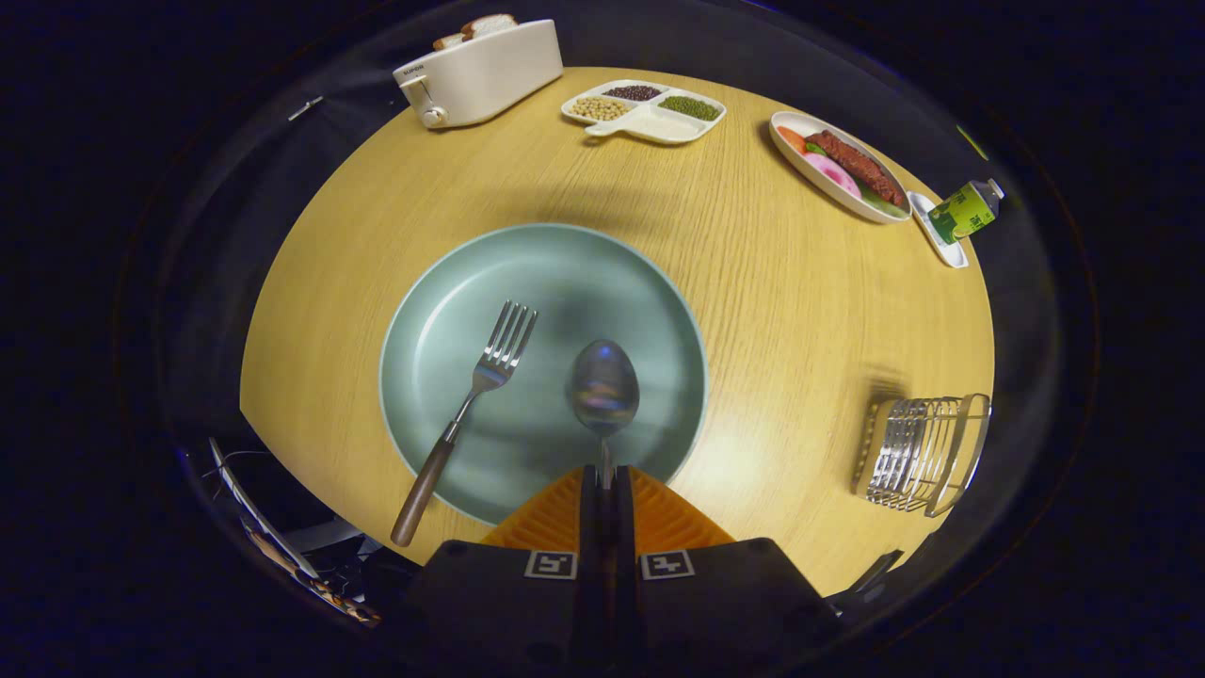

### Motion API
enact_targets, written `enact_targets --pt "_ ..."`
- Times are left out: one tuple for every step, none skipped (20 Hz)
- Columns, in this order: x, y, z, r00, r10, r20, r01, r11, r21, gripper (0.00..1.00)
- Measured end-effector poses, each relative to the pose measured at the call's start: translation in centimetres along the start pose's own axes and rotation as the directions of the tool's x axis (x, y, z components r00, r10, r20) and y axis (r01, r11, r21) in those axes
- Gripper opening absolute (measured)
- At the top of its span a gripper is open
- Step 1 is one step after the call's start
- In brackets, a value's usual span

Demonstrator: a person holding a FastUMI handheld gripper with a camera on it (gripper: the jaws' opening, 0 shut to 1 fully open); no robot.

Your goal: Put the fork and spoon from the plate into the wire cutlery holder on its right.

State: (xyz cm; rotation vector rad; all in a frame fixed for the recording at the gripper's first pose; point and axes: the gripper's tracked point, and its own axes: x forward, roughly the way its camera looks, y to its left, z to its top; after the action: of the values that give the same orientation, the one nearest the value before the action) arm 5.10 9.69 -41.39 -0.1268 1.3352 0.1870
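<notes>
A pale green plate lies on the round wooden table just ahead of my fingers. On it rests a fork with a brown handle that sticks out over the plate's near rim, to the left of my fingers. My gripper is shut on the spoon, pinching its thin neck; the bowl of the spoon points away from me over the plate and looks lifted off it. The wire cutlery holder stands on the table well to the right of the plate.
Beyond the plate stand a white toaster with bread in it, a divided white dish of beans, an oval dish of food and a small green bottle on a white tray. Bare tabletop lies between plate and holder.
</notes>
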Motion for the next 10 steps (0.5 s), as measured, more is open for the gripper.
enact_targets --pt "-0.8 -0.2 0.2 1.000 0.010 0.010 -0.010 1.000 0.011 0.10" --pt "-1.6 -0.3 0.3 1.000 0.018 0.021 -0.019 0.999 0.028 0.10" --pt "-2.3 -0.5 0.5 0.999 0.027 0.032 -0.029 0.999 0.042 0.10" --pt "-3.1 -0.9 0.8 0.998 0.031 0.047 -0.034 0.998 0.051 0.10" --pt "-4.0 -1.2 0.9 0.998 0.033 0.060 -0.036 0.998 0.057 0.10" --pt "-4.8 -1.5 1.1 0.997 0.040 0.072 -0.044 0.997 0.065 0.10" --pt "-5.7 -1.7 1.1 0.995 0.048 0.082 -0.054 0.996 0.075 0.10" --pt "-6.7 -2.1 1.1 0.994 0.058 0.092 -0.066 0.994 0.086 0.10" --pt "-7.7 -2.9 1.0 0.993 0.061 0.102 -0.071 0.993 0.097 0.10" --pt "-8.8 -3.7 1.0 0.992 0.063 0.114 -0.075 0.992 0.106 0.10"
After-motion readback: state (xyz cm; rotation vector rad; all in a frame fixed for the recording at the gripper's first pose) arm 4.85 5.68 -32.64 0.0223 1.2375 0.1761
